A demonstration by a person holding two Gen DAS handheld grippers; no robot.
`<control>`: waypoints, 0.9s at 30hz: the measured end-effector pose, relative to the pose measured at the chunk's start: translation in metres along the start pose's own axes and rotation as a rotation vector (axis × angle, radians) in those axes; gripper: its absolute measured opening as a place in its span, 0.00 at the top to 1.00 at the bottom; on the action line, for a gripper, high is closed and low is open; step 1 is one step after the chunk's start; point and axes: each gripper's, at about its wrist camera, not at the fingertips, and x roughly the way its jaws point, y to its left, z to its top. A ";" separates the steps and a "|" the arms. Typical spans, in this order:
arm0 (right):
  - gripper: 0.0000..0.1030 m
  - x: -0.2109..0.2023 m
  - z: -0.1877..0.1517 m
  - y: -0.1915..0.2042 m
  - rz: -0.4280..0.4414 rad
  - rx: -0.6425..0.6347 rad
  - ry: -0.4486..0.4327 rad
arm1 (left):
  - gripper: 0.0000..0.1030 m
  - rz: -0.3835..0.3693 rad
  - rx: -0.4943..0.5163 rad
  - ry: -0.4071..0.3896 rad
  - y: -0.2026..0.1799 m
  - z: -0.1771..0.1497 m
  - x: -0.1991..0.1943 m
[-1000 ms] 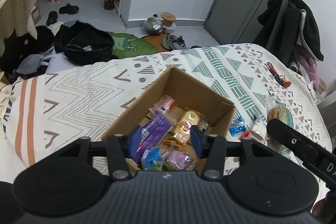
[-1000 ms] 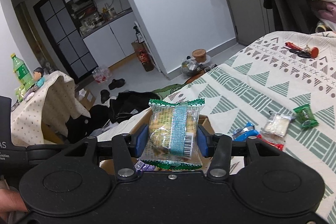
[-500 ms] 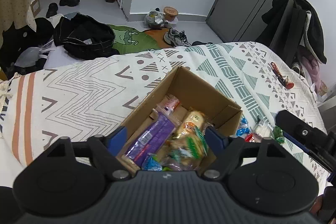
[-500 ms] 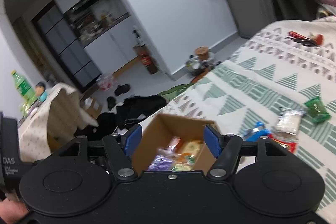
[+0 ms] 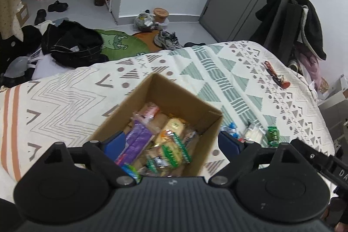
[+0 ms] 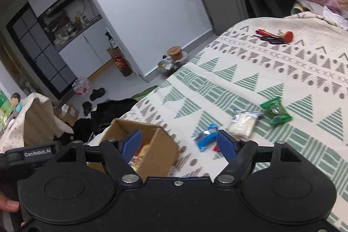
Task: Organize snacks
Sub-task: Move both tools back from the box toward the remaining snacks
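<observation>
Since a second ago my right gripper (image 6: 178, 143) has dropped its biscuit pack into the cardboard box (image 5: 180, 99) and swung, jaws wide and empty, toward the blue packet (image 6: 205, 136) on the bedspread (image 6: 282, 71); my left gripper (image 5: 171, 143) waits over the box, spread wide and empty too.

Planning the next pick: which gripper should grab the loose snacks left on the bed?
Right, probably. The right gripper is open, empty, and the blue packet lies between its fingers' line; the left gripper hangs open over the box.
</observation>
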 end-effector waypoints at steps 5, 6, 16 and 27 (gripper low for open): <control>0.27 0.000 0.000 -0.015 -0.030 -0.007 0.016 | 0.12 -0.027 -0.003 -0.015 -0.025 0.007 -0.002; 0.27 0.000 0.001 -0.019 -0.039 -0.020 0.020 | 0.12 -0.040 0.002 -0.017 -0.030 0.009 -0.003; 0.27 -0.001 0.011 -0.059 -0.066 0.005 -0.001 | 0.12 -0.025 0.057 -0.021 -0.064 0.009 0.013; 0.31 0.014 0.010 -0.092 -0.082 0.104 0.013 | 0.14 -0.083 0.099 -0.014 -0.095 -0.001 0.042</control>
